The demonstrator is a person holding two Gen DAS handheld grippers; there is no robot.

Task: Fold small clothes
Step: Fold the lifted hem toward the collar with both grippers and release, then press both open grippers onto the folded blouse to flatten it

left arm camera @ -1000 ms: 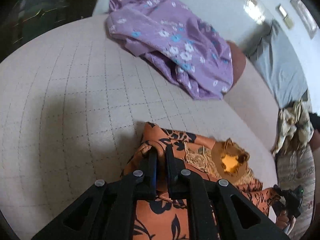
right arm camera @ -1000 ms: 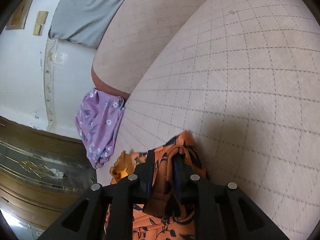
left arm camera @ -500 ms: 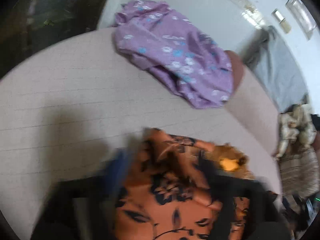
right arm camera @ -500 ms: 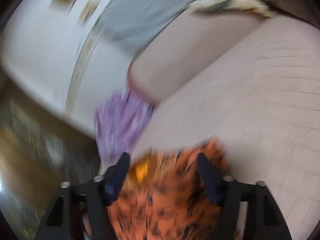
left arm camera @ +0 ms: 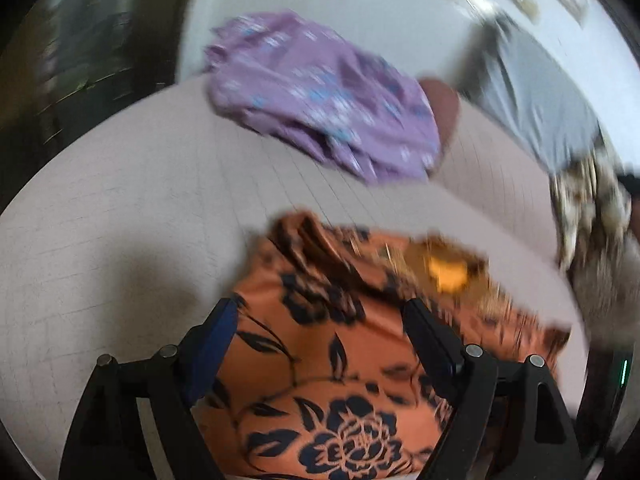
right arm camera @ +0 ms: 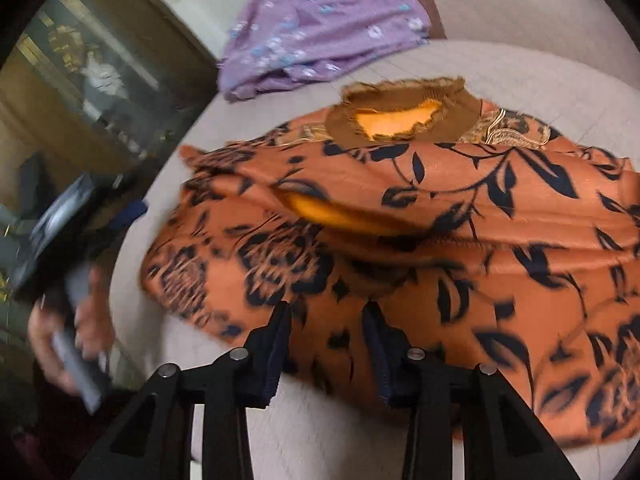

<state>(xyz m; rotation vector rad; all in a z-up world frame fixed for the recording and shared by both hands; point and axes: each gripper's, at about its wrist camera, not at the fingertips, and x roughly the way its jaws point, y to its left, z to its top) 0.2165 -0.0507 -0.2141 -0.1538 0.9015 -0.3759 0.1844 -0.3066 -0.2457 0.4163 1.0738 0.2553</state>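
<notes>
An orange garment with dark blue flowers [left arm camera: 332, 364] lies folded over on the quilted beige bed, its brown frilled neckline [right arm camera: 404, 116] at the far side. My left gripper [left arm camera: 320, 320] hovers over one end of it, jaws wide open and holding nothing. My right gripper [right arm camera: 328, 320] is above the garment's near hem. Its jaws are closing, with cloth lying under the gap, and the pads are not pressing on it. Both views are blurred by motion.
A crumpled purple floral garment [left arm camera: 320, 96] lies at the far edge of the bed [left arm camera: 120, 208]. A grey pillow [left arm camera: 540, 92] and a patterned cloth [left arm camera: 588, 200] are at the right. A hand [right arm camera: 84, 320] with the other gripper shows at the left. A dark cabinet [right arm camera: 92, 72] stands beyond.
Both grippers were shut on the orange cloth and have let it go. The left opened wide and drew back a little. The right swung sideways, rolled, and now faces the hem.
</notes>
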